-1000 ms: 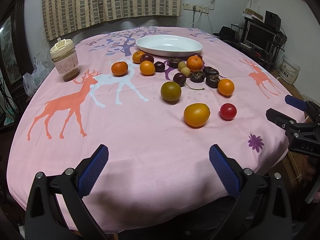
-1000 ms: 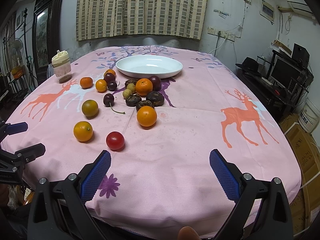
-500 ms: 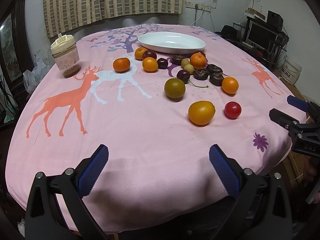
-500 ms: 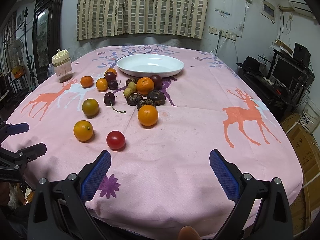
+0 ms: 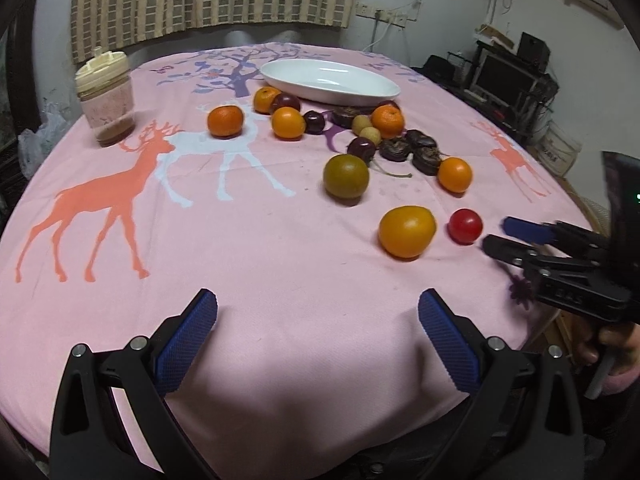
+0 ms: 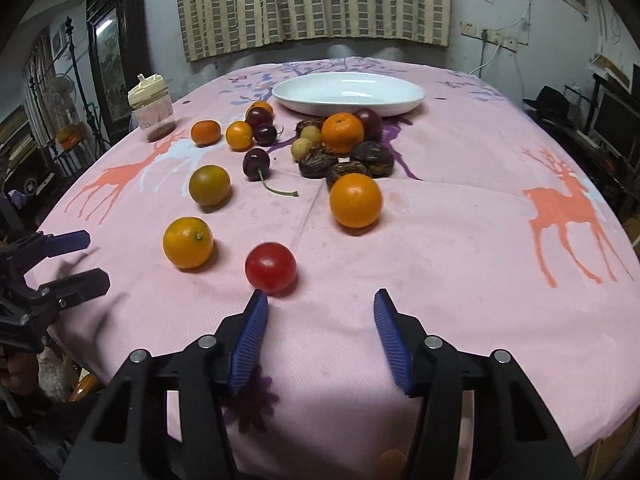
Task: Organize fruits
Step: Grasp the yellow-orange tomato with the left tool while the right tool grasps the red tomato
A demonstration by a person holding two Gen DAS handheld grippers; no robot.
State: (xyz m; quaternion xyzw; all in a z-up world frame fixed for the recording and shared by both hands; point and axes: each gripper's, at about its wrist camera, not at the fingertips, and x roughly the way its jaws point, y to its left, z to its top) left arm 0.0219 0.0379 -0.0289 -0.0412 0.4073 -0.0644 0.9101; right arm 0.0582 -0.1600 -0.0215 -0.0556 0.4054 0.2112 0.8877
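Right gripper [image 6: 318, 308]: you are closing its jaws now, roughly half-wide, nothing between the blue pads. The small round red tomato [image 6: 271, 267] is lying just ahead of the fingertips and off to their left, almost at the left pad's tip, resting on the pink deer-print tablecloth [image 6: 440, 248]. So the coming move probably needs a shift left and forward before the jaws can straddle it. The tomato is round, so its long axis is not dictating any approach angle. Your right hand is clearly the nearer one to it.

Left gripper [image 5: 318, 312]: you are holding it wide, empty, over bare cloth near the table edge. The round yellow-orange citrus fruit [image 5: 407, 231] is sitting ahead and to its right, well apart from its pads.

Farther out: a dull green round fruit [image 6: 209, 185], a bright orange mandarin [image 6: 355, 200], then a cluster of dark cherries, brown wrinkled fruits, pale longans and more mandarins. Behind them the white oval ceramic dish [image 6: 412, 96] is sitting with no fruit in it, likely the target. A capped plastic jar [image 6: 153, 107] is standing far left.
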